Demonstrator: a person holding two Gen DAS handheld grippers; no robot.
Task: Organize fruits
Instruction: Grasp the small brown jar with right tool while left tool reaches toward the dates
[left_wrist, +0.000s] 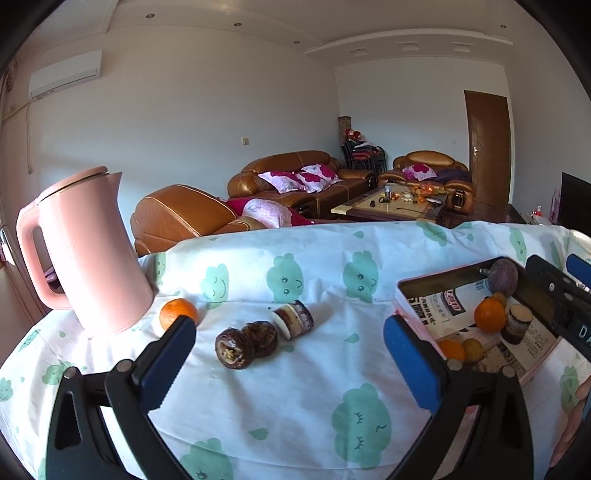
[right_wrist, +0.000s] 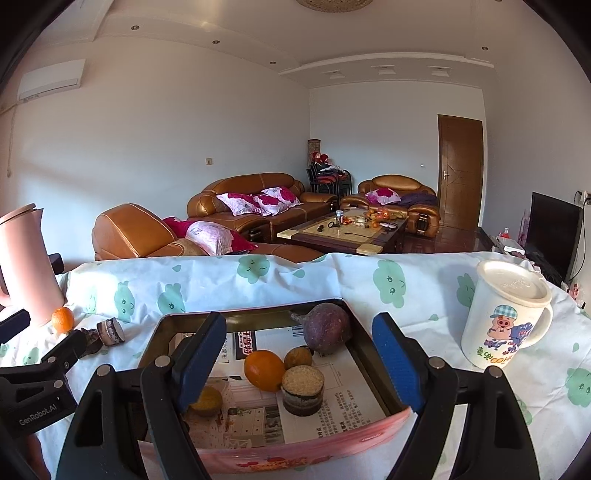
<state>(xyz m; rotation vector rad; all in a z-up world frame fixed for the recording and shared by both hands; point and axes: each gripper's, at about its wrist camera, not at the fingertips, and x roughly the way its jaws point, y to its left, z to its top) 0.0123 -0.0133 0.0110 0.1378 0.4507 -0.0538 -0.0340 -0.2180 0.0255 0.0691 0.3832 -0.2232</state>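
Observation:
A pink tin box (right_wrist: 295, 448) lined with newspaper holds a purple fruit (right_wrist: 327, 328), an orange (right_wrist: 264, 369), small yellow-brown fruits (right_wrist: 298, 357) and a brown round piece (right_wrist: 303, 389). My right gripper (right_wrist: 299, 365) is open and empty over the box. On the cloth lie two dark round pieces (left_wrist: 245, 343), a cut purple piece (left_wrist: 293, 318) and an orange (left_wrist: 176, 312) by the kettle. My left gripper (left_wrist: 290, 365) is open and empty, just in front of the dark pieces. The box also shows in the left wrist view (left_wrist: 402, 291).
A pink kettle (left_wrist: 81, 254) stands at the left of the table. A white lidded mug (right_wrist: 506, 314) stands right of the box. The cloud-print cloth (left_wrist: 332, 406) covers the table. Sofas and a coffee table are behind.

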